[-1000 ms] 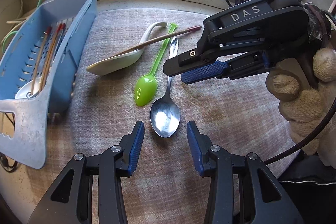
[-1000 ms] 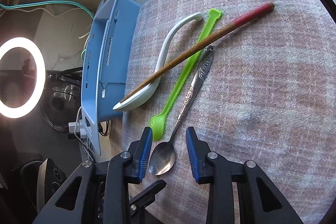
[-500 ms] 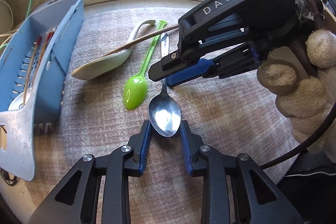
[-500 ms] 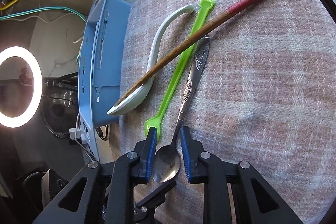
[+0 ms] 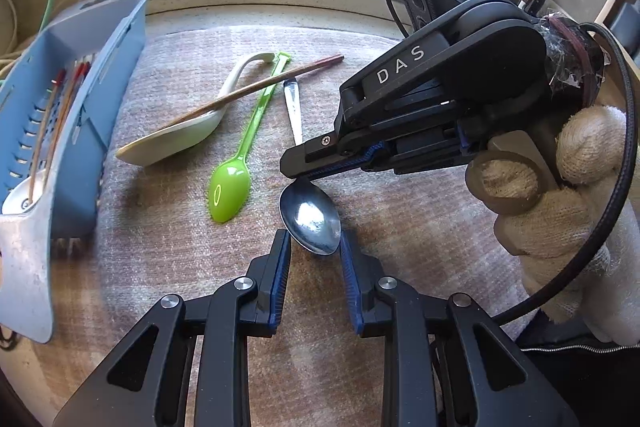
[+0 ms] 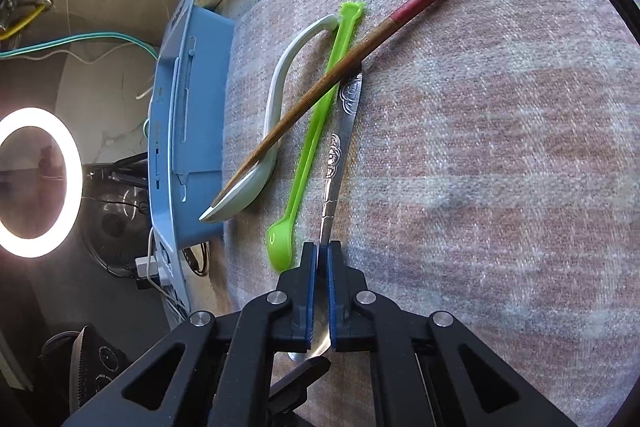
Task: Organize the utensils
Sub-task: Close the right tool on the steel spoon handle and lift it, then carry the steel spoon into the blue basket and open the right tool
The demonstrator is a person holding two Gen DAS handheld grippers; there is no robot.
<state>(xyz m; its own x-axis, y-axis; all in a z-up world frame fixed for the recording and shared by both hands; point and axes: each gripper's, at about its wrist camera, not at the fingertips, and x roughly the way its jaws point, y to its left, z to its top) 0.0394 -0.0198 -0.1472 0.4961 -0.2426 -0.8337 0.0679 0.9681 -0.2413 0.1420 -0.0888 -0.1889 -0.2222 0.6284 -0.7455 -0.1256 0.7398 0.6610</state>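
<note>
1. The metal spoon [image 5: 310,223] is seen lying on the woven mat [image 5: 400,227], its neck pinched by the right gripper [image 6: 322,255], jaws pressed together.
2. The spoon's bowl is flanked by the left gripper [image 5: 312,247]; contact cannot be told.
3. The handle's middle is hidden in the left view.
4. The blue holder [image 5: 80,115] is cut off at the frame edge.

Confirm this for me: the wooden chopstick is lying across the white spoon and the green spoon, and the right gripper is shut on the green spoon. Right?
Not quite. The right gripper is shut on the metal spoon, as the right wrist view shows. The wooden chopstick does cross the white spoon and green spoon.
</note>
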